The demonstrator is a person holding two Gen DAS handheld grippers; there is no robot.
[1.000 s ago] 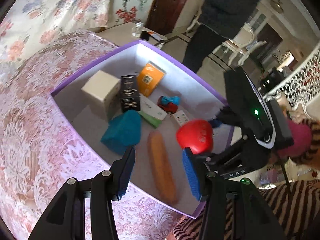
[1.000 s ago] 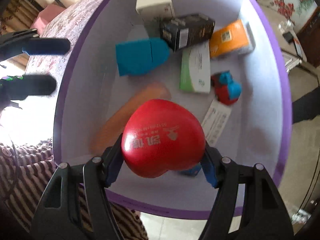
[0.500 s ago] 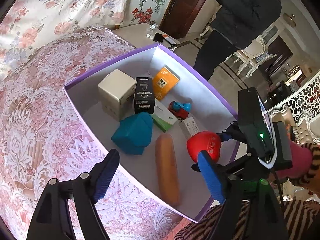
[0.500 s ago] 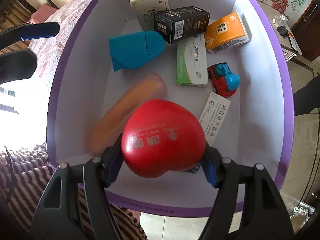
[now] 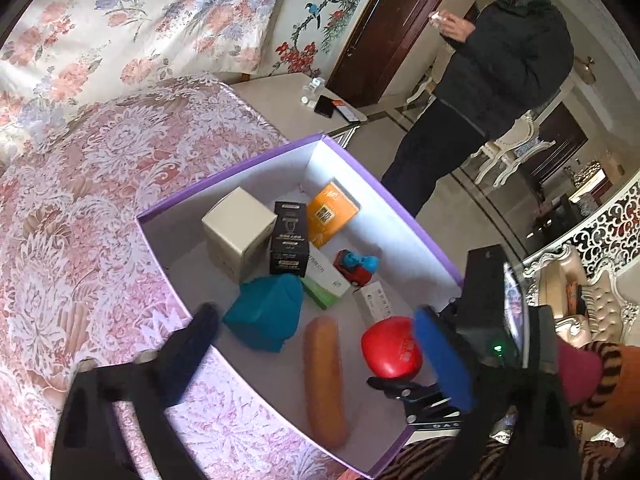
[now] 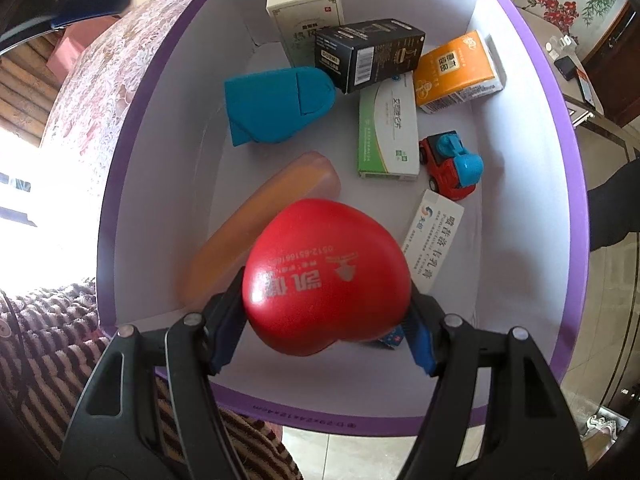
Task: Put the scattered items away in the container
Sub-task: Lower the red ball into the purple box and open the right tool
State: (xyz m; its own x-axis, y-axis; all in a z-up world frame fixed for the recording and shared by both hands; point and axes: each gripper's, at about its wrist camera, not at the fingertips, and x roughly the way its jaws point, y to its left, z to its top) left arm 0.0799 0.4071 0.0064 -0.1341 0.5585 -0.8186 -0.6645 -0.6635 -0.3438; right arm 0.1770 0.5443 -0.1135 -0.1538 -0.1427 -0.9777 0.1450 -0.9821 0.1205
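Black plastic right tool [image 6: 326,330] with blue pads [image 6: 418,346], silver screws; tiger-striped sleeve [image 5: 604,384] over magenta cuff

Box top: the purple-rimmed box [image 6: 536,60] is open overhead, walled on all four sides.
Far end: crowded by a cream carton [image 6: 304,12], black carton [image 6: 372,54], orange carton [image 6: 456,70], teal pouch [image 6: 276,106], green-and-white packet [image 6: 388,132] and toy car [image 6: 452,164].
Near end: an orange bar [image 6: 260,232] and white packet [image 6: 434,240] lie on the floor, with bare floor along the right wall.
Near rim: the right gripper [image 6: 326,320], clamping a red heart [image 6: 326,276], blocks it.
Left rim: the left gripper [image 5: 316,344], fingers spread, hovers there.
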